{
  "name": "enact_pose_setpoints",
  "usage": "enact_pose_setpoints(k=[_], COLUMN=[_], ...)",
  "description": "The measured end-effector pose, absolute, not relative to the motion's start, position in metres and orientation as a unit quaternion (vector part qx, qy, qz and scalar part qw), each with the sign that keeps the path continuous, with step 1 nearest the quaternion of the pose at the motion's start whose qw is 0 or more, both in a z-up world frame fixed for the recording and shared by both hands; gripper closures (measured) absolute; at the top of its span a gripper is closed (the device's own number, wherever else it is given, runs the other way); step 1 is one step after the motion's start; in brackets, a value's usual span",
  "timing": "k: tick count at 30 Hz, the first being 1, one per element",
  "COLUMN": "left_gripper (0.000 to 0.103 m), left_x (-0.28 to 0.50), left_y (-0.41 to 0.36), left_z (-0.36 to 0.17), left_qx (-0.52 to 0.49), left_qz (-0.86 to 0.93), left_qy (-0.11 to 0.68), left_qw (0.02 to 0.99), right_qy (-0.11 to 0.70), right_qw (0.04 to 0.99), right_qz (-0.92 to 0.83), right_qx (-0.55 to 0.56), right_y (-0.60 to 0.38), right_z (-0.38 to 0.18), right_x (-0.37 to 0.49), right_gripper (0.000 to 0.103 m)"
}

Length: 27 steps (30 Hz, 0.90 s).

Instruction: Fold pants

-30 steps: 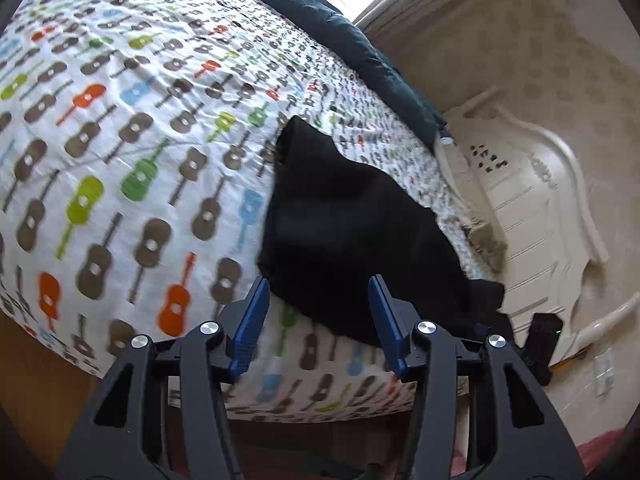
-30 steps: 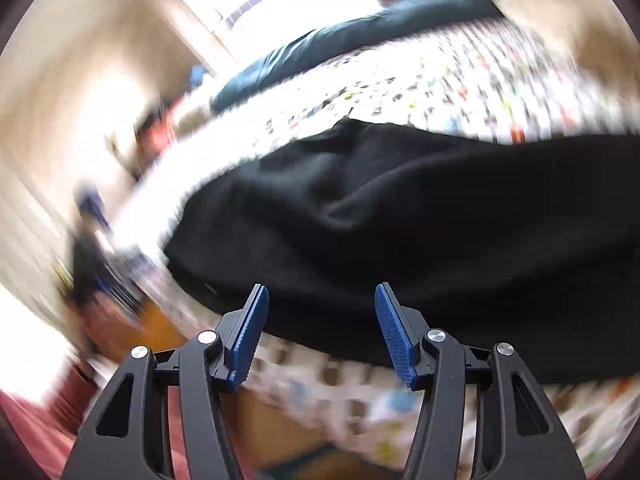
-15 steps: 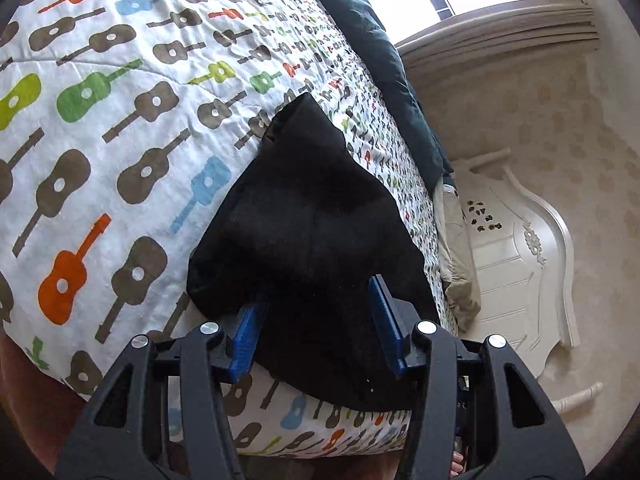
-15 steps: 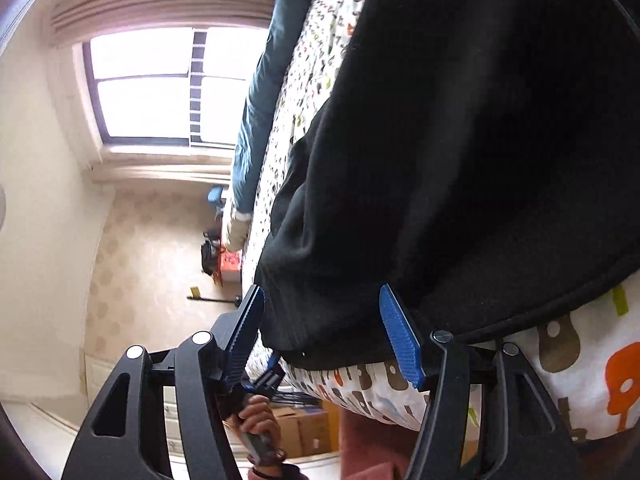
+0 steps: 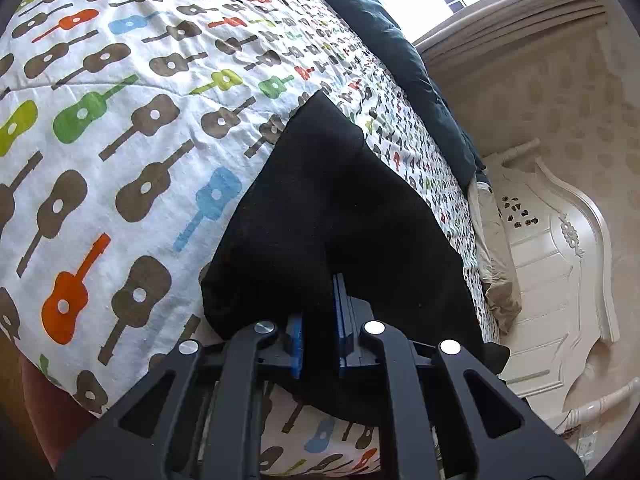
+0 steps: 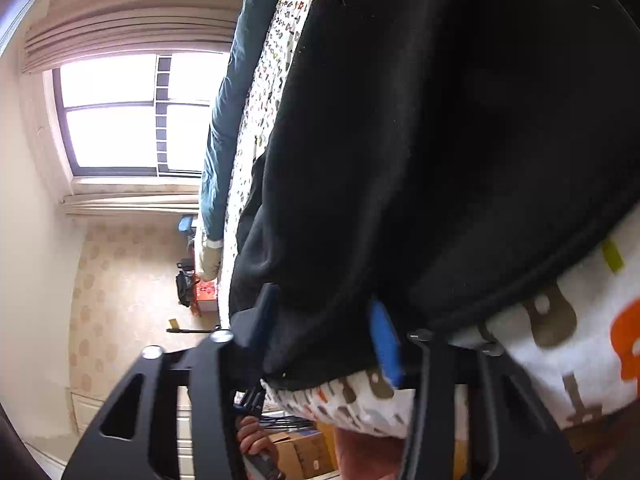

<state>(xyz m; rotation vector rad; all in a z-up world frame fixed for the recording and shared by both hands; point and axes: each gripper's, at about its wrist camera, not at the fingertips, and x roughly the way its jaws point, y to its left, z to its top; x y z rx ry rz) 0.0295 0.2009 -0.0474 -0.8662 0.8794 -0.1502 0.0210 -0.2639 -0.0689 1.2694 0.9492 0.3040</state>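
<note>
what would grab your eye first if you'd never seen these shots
The black pants lie at the near edge of a bed whose sheet is printed all over with coloured guitars. Both grippers have just been closing on the near edge of the pants: the left gripper pinches the fabric tight, and the right gripper has a thick fold bunched between its blue pads.

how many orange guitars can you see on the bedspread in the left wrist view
2 clearly: one orange guitar low on the bedspread left of the black pants, another near the top left. Smaller reddish ones lie farther back; more may be hidden under the pants.
</note>
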Motion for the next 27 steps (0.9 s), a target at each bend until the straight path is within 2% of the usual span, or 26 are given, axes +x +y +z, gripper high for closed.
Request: enact_pose_setpoints(k=[1,2,7,11,14,17,20,21,22,25,26,27], left_gripper=[0.095,0.095,0.095,0.095,0.095,0.094,0.091,0.085,0.075,0.056,0.052,0.043], left_x=[0.028,0.026,0.010,0.010,0.009,0.005,-0.005,-0.009,-0.014,-0.020,-0.020,-0.018], left_y=[0.203,0.205,0.207,0.208,0.216,0.220,0.216,0.213,0.211,0.202,0.197,0.192], left_z=[-0.046,-0.043,-0.027,-0.048,-0.061,-0.058,-0.040,-0.033,-0.024,0.004,0.012,0.021], left_qx=[-0.409,-0.411,-0.401,-0.391,-0.430,-0.434,-0.387,-0.368,-0.349,-0.297,-0.280,-0.266], left_qz=[-0.070,-0.070,-0.070,-0.068,-0.098,-0.106,-0.088,-0.080,-0.072,-0.047,-0.039,-0.035], left_qy=[0.410,0.406,0.390,0.413,0.393,0.389,0.390,0.391,0.388,0.365,0.356,0.347], left_qw=[0.812,0.814,0.826,0.820,0.807,0.805,0.831,0.840,0.850,0.881,0.891,0.899], right_qy=[0.422,0.419,0.404,0.430,0.427,0.426,0.426,0.421,0.410,0.359,0.339,0.315], right_qw=[0.695,0.700,0.731,0.714,0.705,0.706,0.720,0.727,0.737,0.765,0.772,0.776], right_qz=[0.135,0.139,0.153,0.138,0.144,0.159,0.158,0.153,0.140,0.082,0.055,0.024], right_qx=[0.566,0.562,0.528,0.534,0.548,0.543,0.524,0.520,0.519,0.529,0.534,0.546], right_y=[-0.263,-0.261,-0.260,-0.266,-0.266,-0.267,-0.276,-0.283,-0.295,-0.353,-0.375,-0.400], right_z=[-0.067,-0.063,-0.035,-0.063,-0.079,-0.072,-0.059,-0.053,-0.046,-0.030,-0.026,-0.022], right_x=[0.022,0.023,0.006,-0.006,-0.005,-0.001,-0.005,-0.008,-0.013,-0.031,-0.038,-0.047], right_gripper=[0.089,0.093,0.095,0.096,0.097,0.093,0.084,0.077,0.071,0.069,0.067,0.063])
